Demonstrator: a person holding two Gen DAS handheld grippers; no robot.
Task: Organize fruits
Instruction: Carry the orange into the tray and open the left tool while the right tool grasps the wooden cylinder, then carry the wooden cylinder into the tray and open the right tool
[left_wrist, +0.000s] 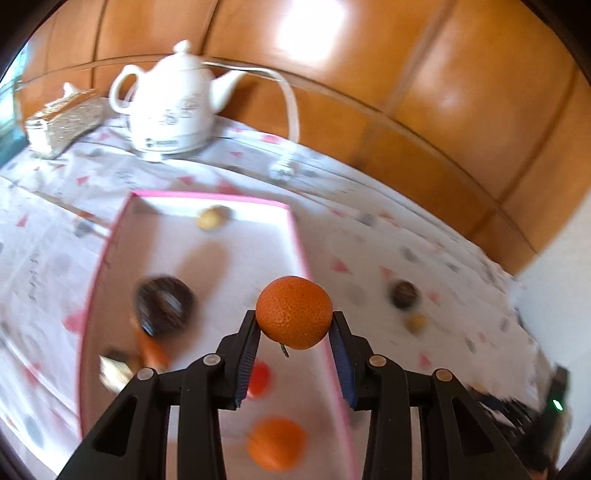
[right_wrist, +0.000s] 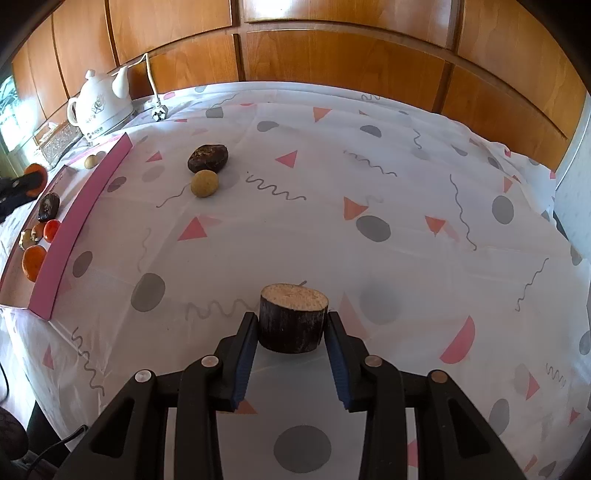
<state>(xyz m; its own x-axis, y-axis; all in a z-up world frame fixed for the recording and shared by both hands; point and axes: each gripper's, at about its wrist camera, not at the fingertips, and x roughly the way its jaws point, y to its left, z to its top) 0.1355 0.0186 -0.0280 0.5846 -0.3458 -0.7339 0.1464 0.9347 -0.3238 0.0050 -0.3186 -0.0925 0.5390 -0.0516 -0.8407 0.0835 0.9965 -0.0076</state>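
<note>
The pink-rimmed tray (left_wrist: 295, 236) on the bench holds a tangerine (left_wrist: 276, 443), a small red fruit (left_wrist: 260, 376) and a dark fruit (left_wrist: 164, 304). Above its right rim, the left gripper (left_wrist: 294, 325) fingers clamp a pebbly orange tangerine (left_wrist: 294, 312). The right gripper (right_wrist: 291, 328) fingers clasp a dark cut stub (right_wrist: 293, 317) near the bench's front.

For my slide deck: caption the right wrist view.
Right gripper clamps a dark cut stump-like piece on the patterned tablecloth; pink tray at left.
</note>
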